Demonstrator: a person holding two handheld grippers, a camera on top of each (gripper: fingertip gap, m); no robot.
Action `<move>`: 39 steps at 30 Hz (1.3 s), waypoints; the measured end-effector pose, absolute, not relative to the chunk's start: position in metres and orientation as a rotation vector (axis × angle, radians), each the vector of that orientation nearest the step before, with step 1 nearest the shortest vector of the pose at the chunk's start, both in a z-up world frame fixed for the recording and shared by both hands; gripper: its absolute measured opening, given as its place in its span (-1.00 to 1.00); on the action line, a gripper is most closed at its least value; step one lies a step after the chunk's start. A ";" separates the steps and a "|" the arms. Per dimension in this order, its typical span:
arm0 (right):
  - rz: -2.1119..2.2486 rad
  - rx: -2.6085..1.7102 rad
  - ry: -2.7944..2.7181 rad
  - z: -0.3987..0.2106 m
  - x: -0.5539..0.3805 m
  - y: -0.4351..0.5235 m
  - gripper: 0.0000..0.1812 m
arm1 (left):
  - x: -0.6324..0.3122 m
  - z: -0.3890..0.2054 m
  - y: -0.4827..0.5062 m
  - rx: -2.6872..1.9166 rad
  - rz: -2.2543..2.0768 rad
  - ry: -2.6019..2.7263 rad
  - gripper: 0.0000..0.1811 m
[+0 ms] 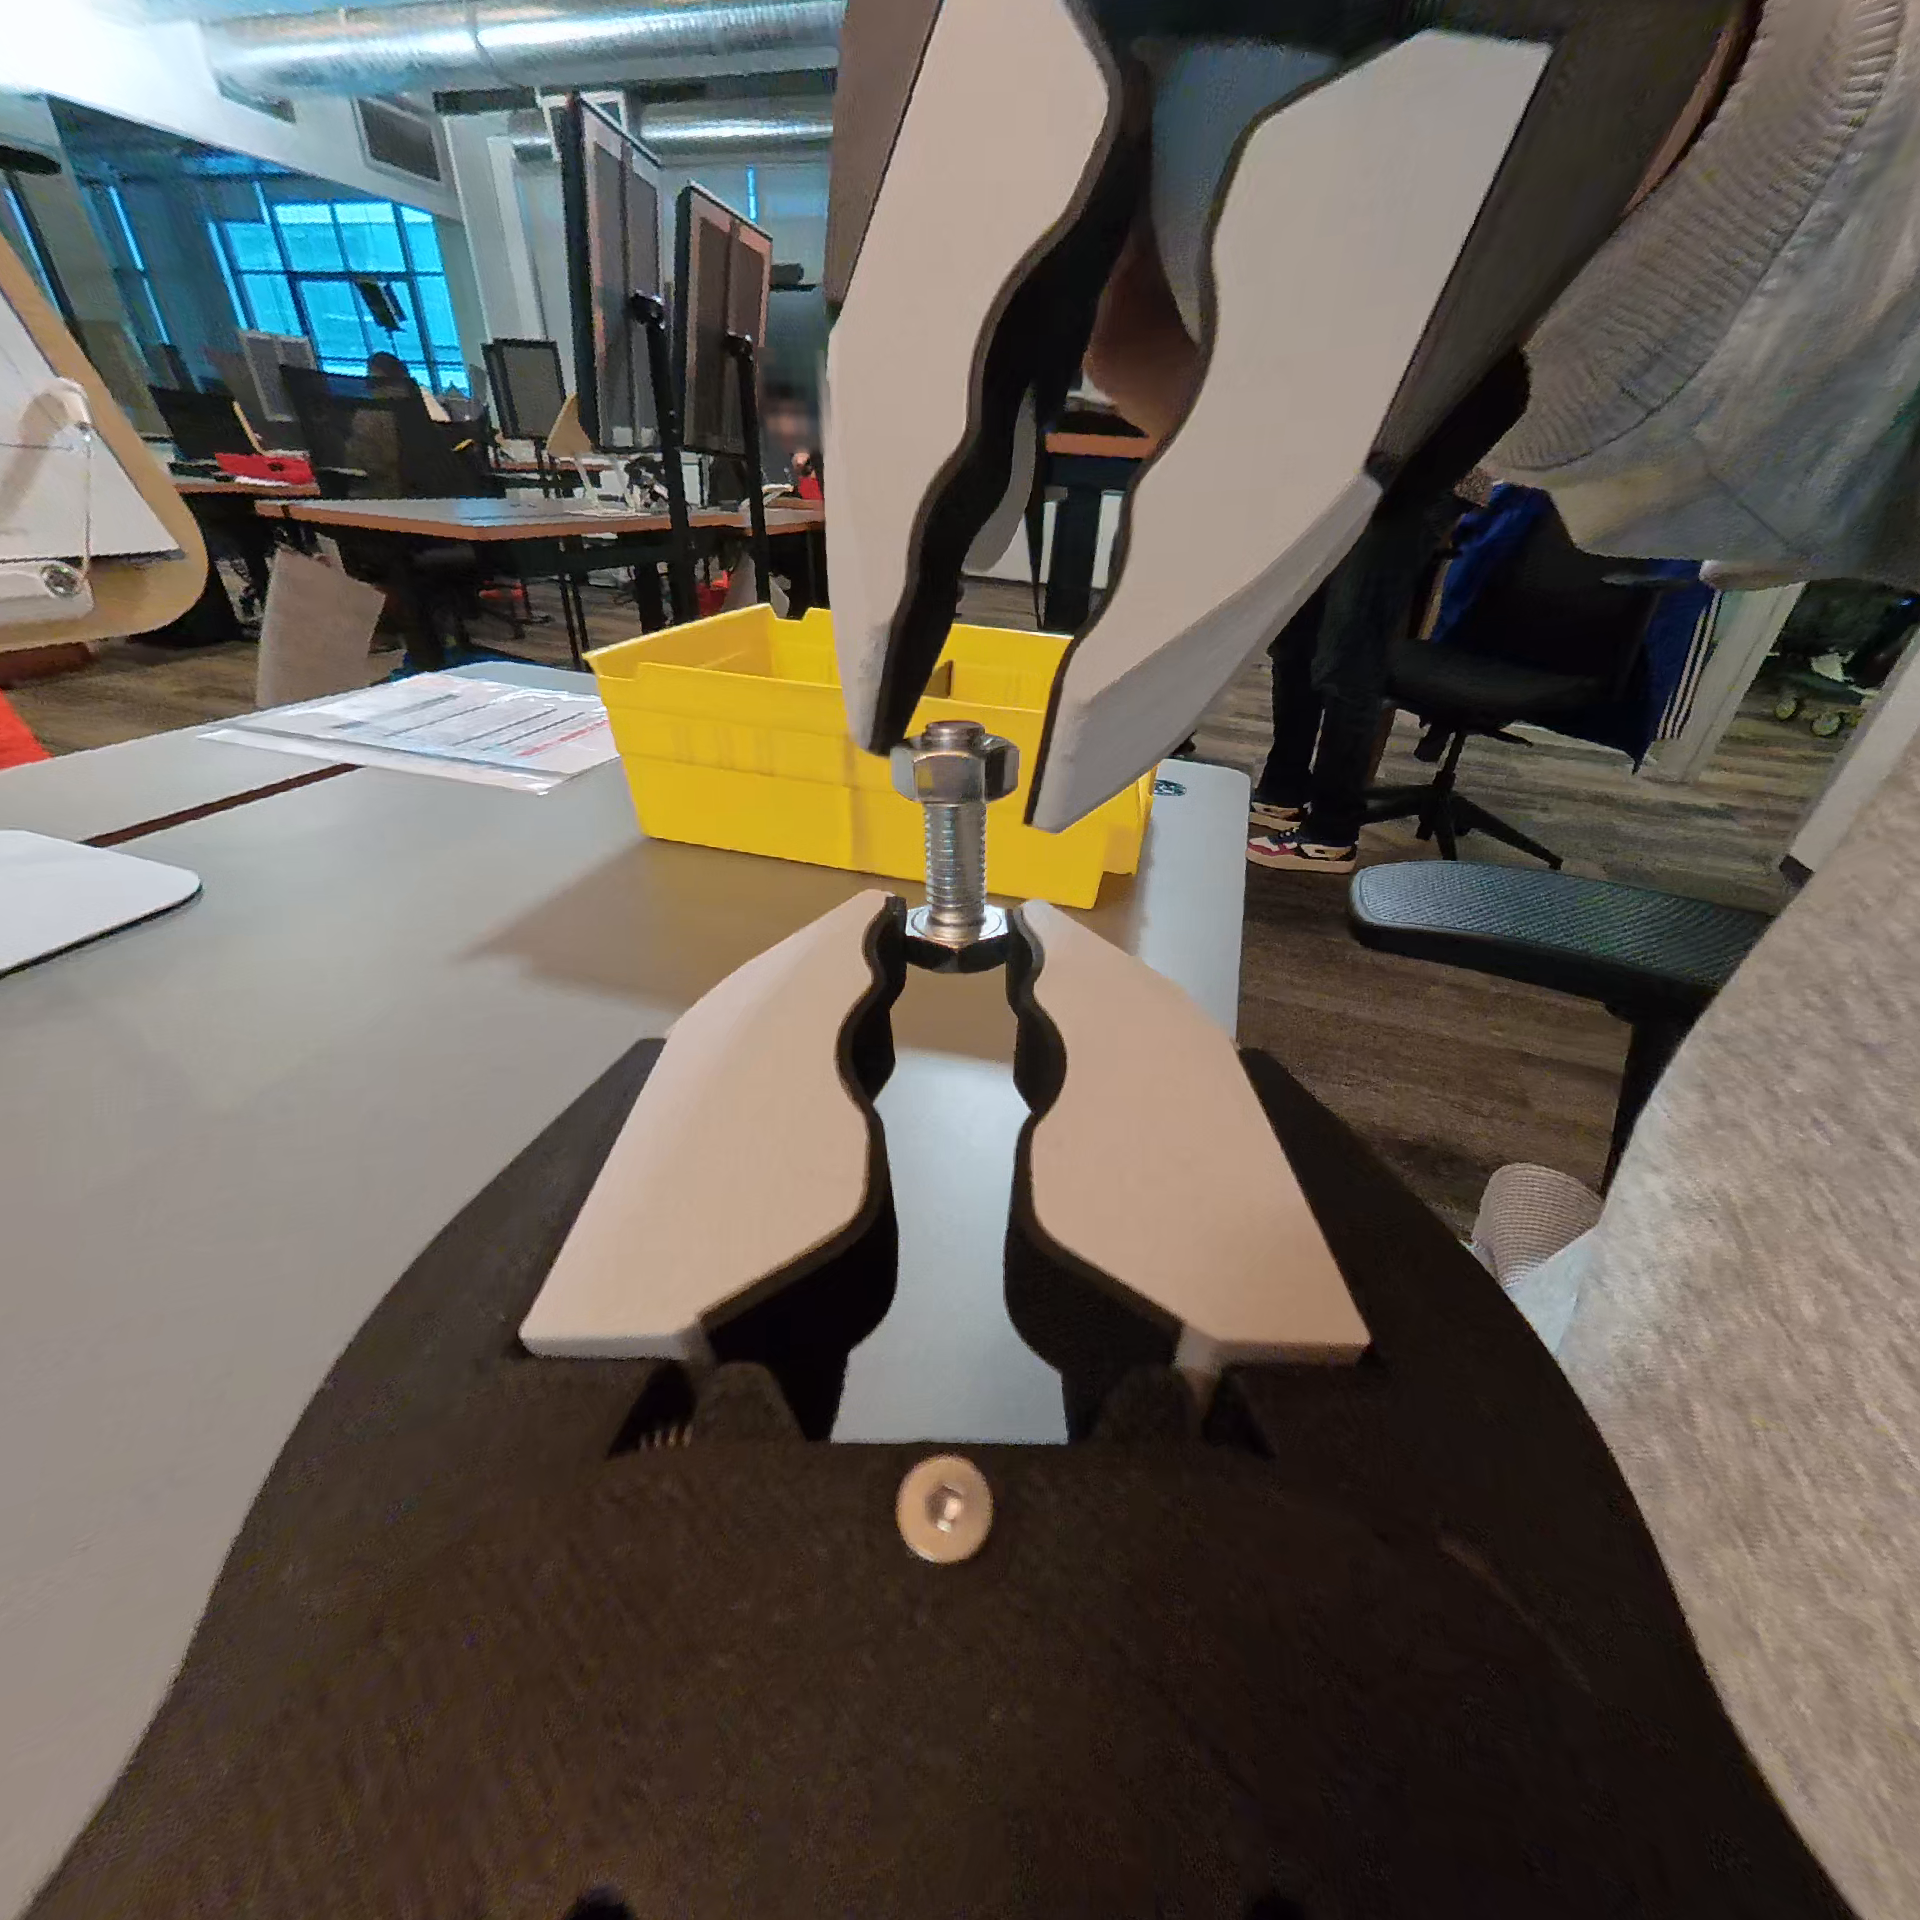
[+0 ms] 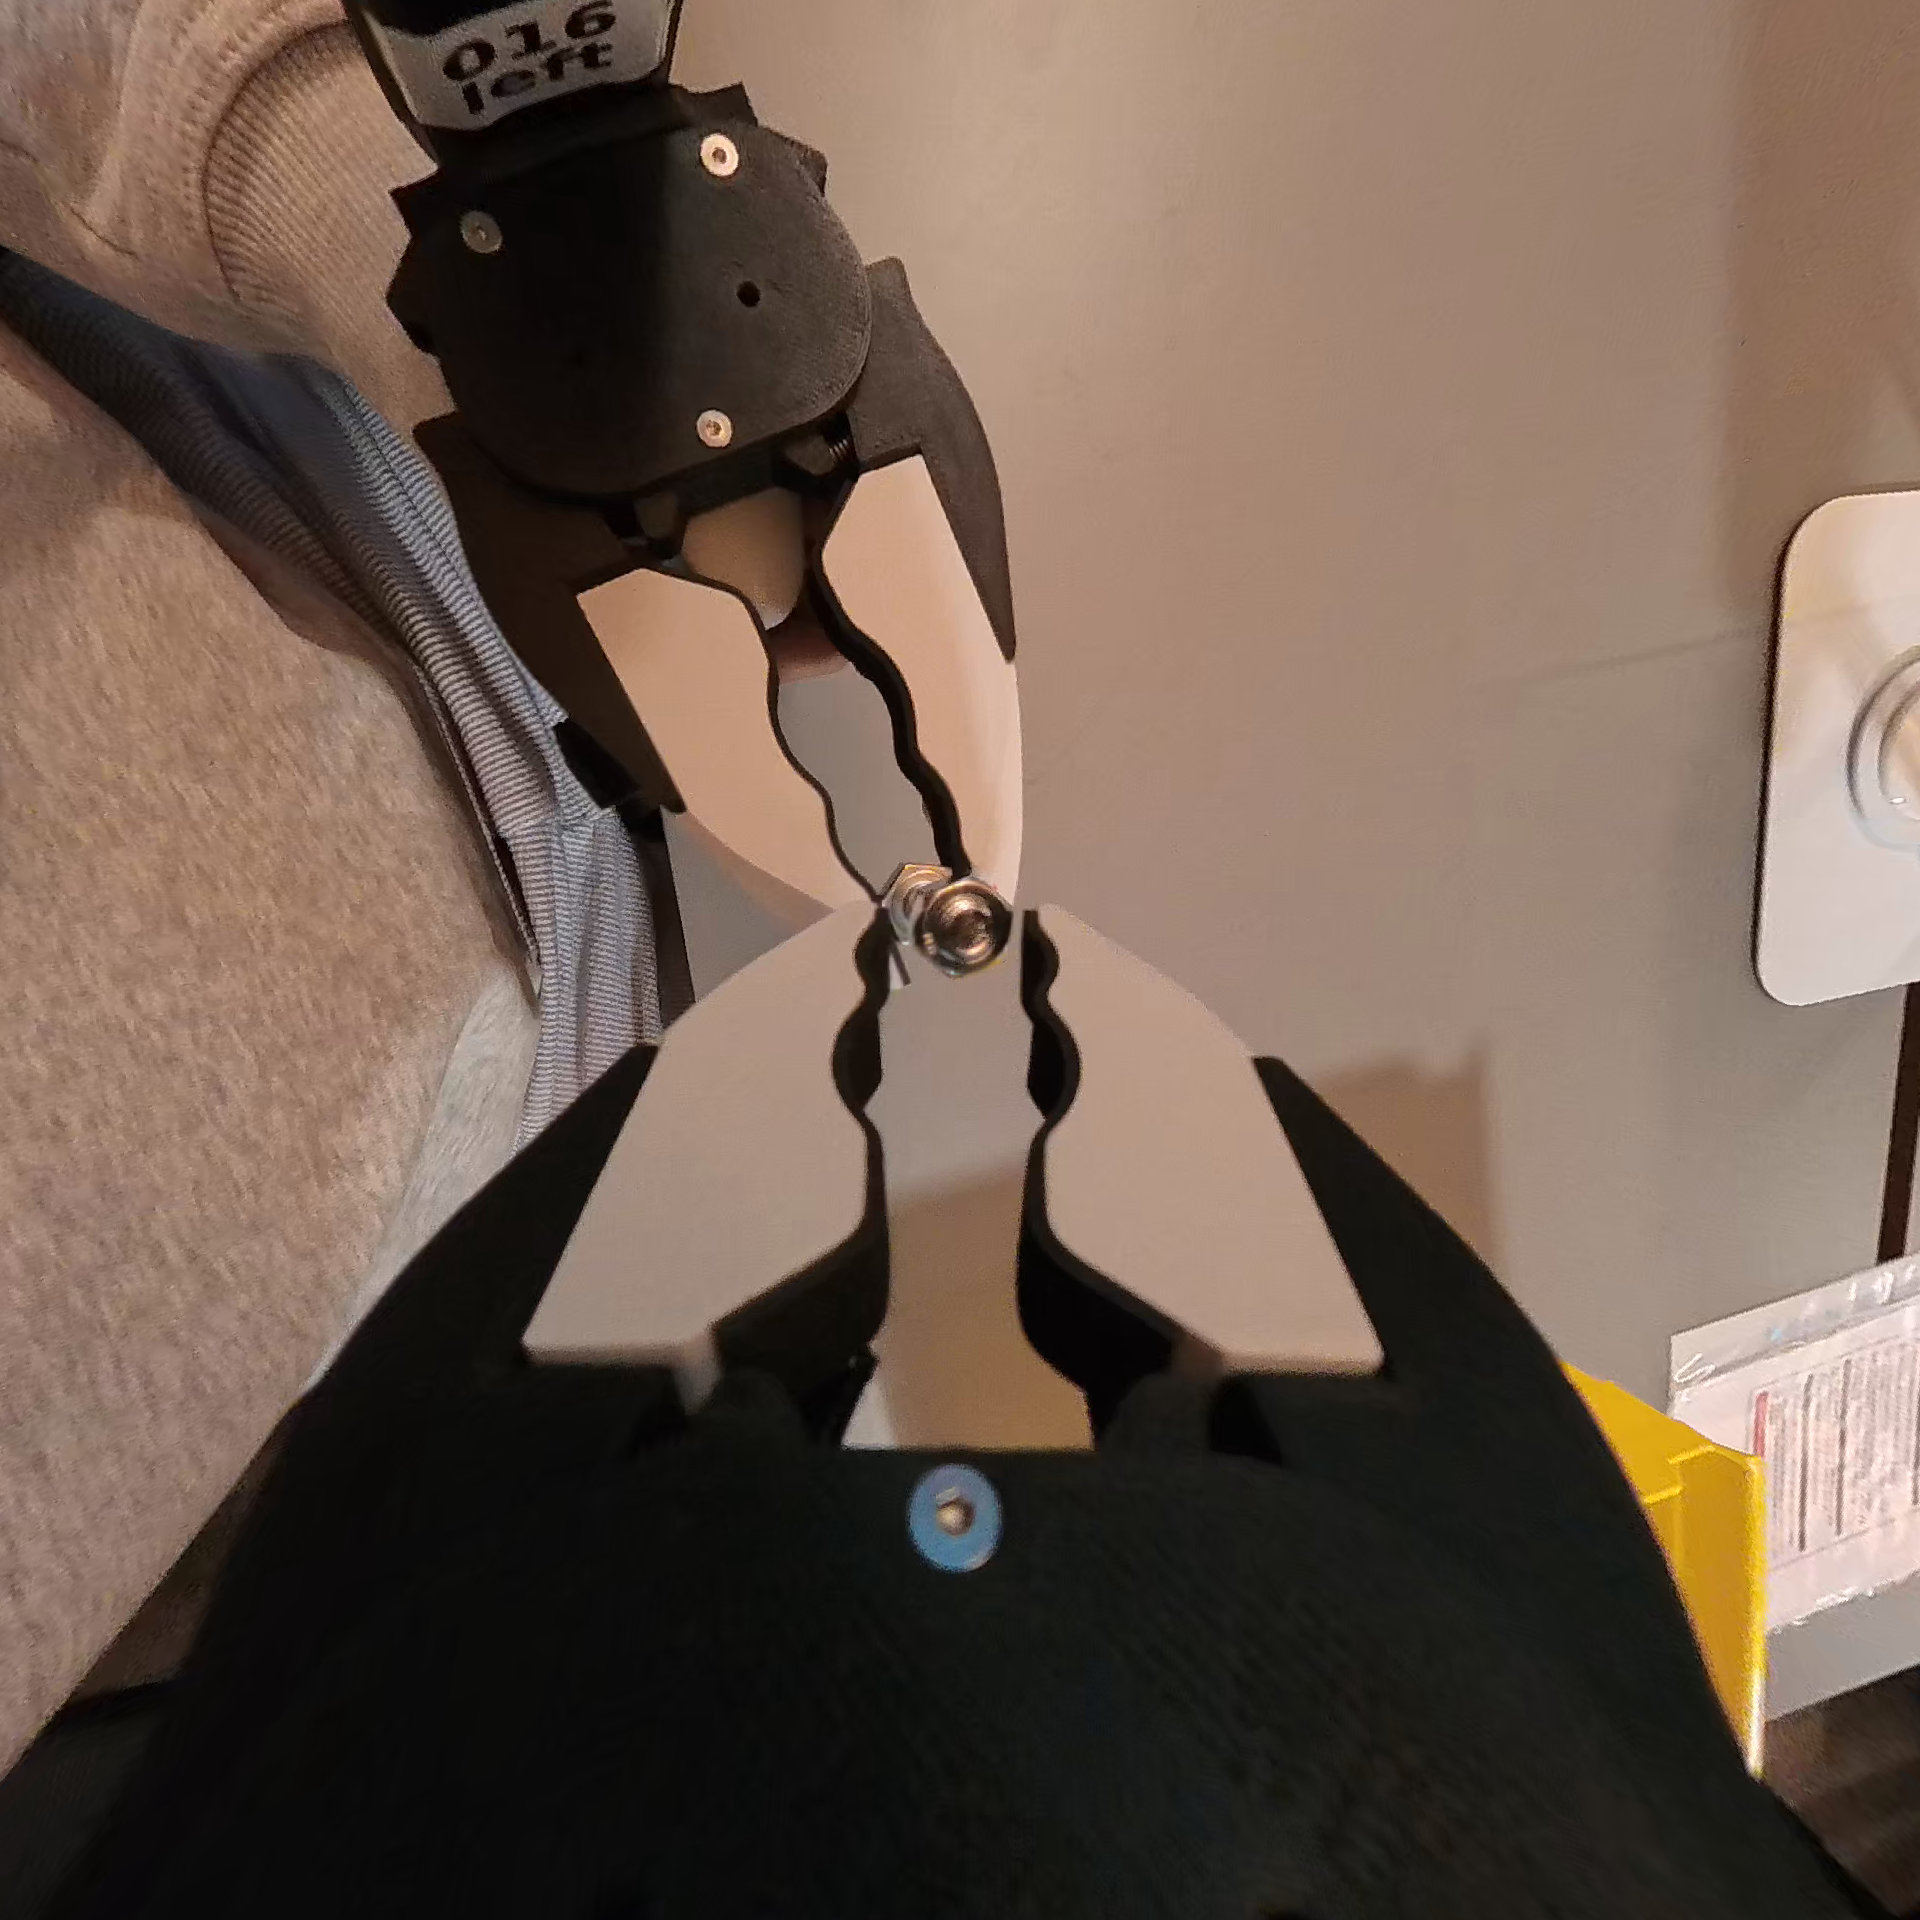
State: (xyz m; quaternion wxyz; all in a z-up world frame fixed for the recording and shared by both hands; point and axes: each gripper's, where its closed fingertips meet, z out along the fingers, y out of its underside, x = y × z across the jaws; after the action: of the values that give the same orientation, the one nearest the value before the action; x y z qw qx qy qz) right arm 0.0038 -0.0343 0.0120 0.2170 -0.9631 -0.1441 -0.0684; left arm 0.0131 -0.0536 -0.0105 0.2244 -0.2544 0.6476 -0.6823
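Note:
My left gripper (image 1: 954, 925) is shut on the head of a silver bolt (image 1: 948, 852) and holds it upright above the grey table (image 1: 364, 1039). A hex nut (image 1: 954, 764) sits on the bolt's upper end. My right gripper (image 1: 961, 774) comes down from above, its two fingertips closed against the nut's sides. In the right wrist view my right gripper (image 2: 956, 940) holds the nut (image 2: 961, 935) end-on, and the left gripper (image 2: 920, 883) reaches in from above, shut on the bolt head (image 2: 899, 914). A grey sleeve (image 1: 1714, 312) covers the arm behind the right gripper.
A yellow bin (image 1: 748, 748) stands on the table just beyond the bolt and also shows in the right wrist view (image 2: 1704, 1558). A sheet in a plastic sleeve (image 1: 436, 717) lies to its left. A white flat base (image 1: 83, 894) is at the left. A chair armrest (image 1: 1538, 925) sits beyond the table's right edge. The tips of both grippers are at nearly the same place.

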 end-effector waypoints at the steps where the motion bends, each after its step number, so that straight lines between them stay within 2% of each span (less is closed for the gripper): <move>1: -0.191 -2.662 -0.392 0.013 0.004 -0.034 -0.72 | 0.014 -0.012 -0.053 -0.712 -1.879 1.789 -0.79; 17: -0.146 -2.655 -0.472 0.005 -0.006 -0.033 -0.68 | 0.012 -0.016 -0.059 -0.693 -1.865 1.836 -0.79; 28: -0.153 -2.732 -0.543 0.005 -0.010 -0.049 -0.84 | 0.016 -0.012 -0.051 -0.741 -1.898 1.788 -0.79; 39: -0.111 -2.694 -0.466 0.007 -0.005 -0.044 -0.66 | 0.008 -0.014 -0.061 -0.656 -1.865 1.821 -0.79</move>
State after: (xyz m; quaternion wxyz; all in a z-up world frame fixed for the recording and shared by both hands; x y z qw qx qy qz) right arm -0.0052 -0.0440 0.0069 0.2015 -0.9644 -0.1668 -0.0397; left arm 0.0080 -0.0613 -0.0136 0.2248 -0.2378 0.6601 -0.6761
